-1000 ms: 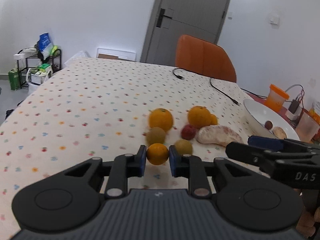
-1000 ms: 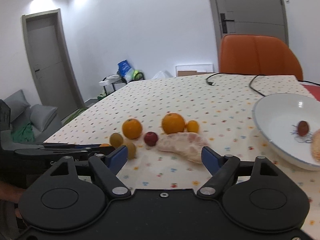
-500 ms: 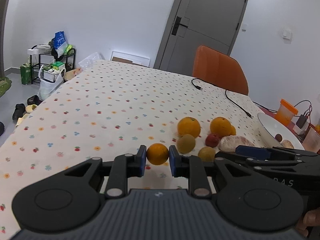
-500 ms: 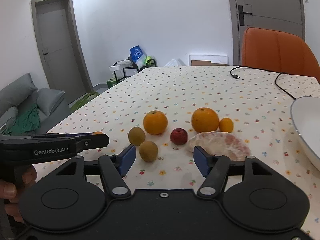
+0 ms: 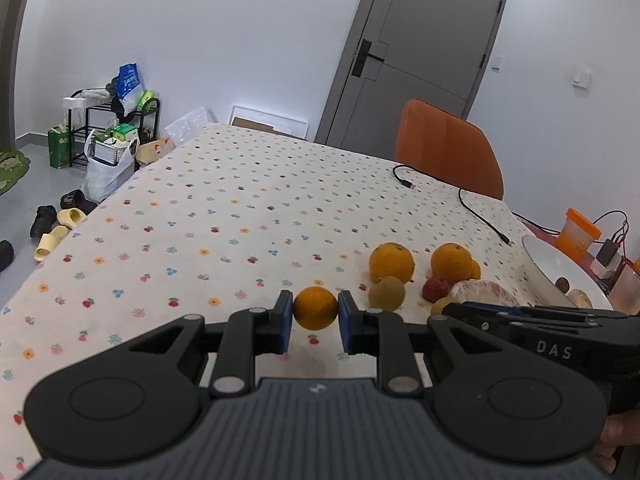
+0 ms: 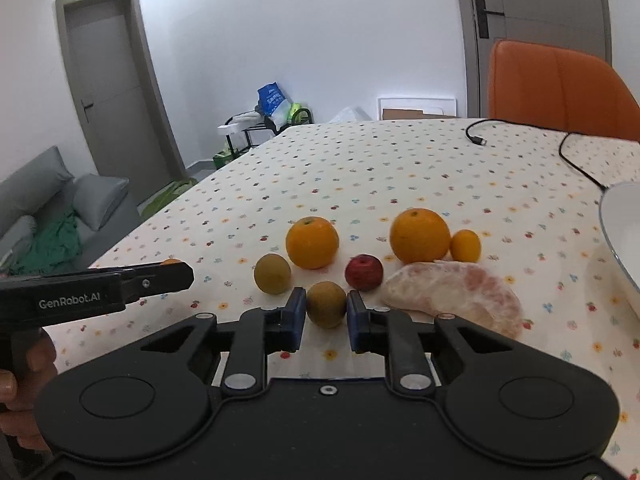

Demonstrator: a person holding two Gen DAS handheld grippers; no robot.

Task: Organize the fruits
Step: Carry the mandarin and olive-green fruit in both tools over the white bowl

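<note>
My left gripper (image 5: 315,314) is shut on a small orange (image 5: 315,307), held just above the dotted tablecloth. In the right wrist view my right gripper (image 6: 326,309) is shut on a brownish-green round fruit (image 6: 326,303) that rests on the cloth. Around it lie a second brownish fruit (image 6: 272,273), two big oranges (image 6: 312,242) (image 6: 420,235), a small orange (image 6: 465,245), a red fruit (image 6: 363,272) and a peeled pomelo piece (image 6: 452,296). The left gripper (image 6: 176,276) shows from the side at the left, a hand behind it.
A white bowl (image 5: 548,264) with a few items in it stands at the right, its rim (image 6: 620,232) beside the pomelo. A black cable (image 6: 568,152) lies across the far cloth. An orange chair (image 6: 560,88) stands behind the table. An orange-lidded cup (image 5: 578,234) is beyond the bowl.
The right jaws have gone from wide apart to closed on the brownish-green fruit. My left gripper, with the small orange, has drifted left, away from the fruit group.
</note>
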